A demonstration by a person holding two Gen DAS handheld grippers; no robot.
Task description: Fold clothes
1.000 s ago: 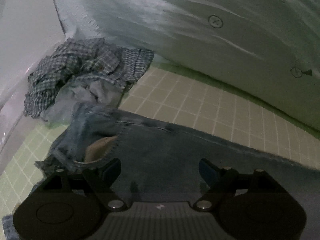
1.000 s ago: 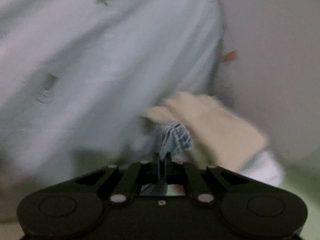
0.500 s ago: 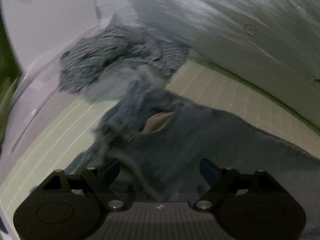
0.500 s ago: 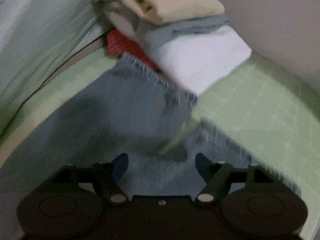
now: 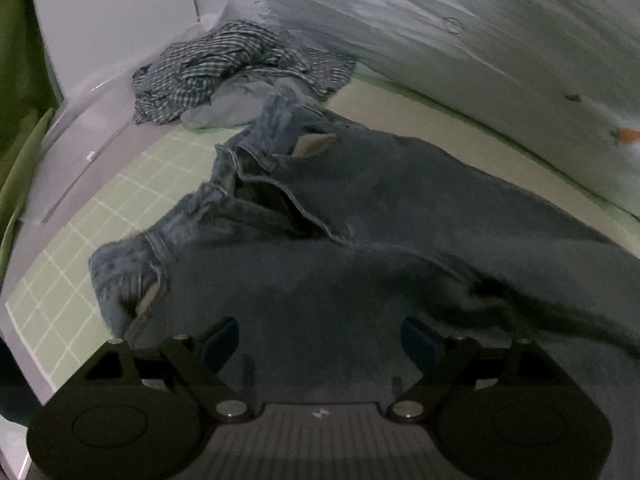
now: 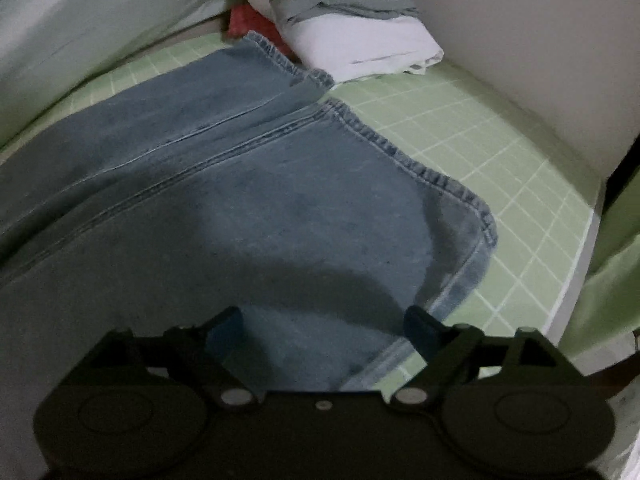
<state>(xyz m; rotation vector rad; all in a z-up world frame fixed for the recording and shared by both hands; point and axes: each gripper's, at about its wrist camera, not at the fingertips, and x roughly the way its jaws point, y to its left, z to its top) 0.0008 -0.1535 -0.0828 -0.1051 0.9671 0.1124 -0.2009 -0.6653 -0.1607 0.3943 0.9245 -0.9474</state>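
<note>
I'm hovering both tongs over the jeans (image 5: pixel 400 208) now, spread along the green checked mat (image 6: pixel 480 132). A second ago my right gripper (image 6: pixel 326 326) was pinched shut up by the folded stack; now its jaws are opening wide with nothing between the pads, only denim lying beneath, and it is dropping over the leg hems (image 6: pixel 432 176) running toward two o'clock. The folded stack (image 6: pixel 352 28) is sitting at twelve o'clock in that view, just touching the far leg's cuff. My left gripper (image 5: pixel 320 338) is staying spread apart and empty, sliding along so the rumpled waistband (image 5: pixel 244 184) is now sitting at eleven o'clock, with the unfolded plaid shirt (image 5: pixel 224 64) piled beyond it. So the last garment looks delivered, and I reckon I'm lining up to grab waist and hems for the jeans' first fold.
</note>
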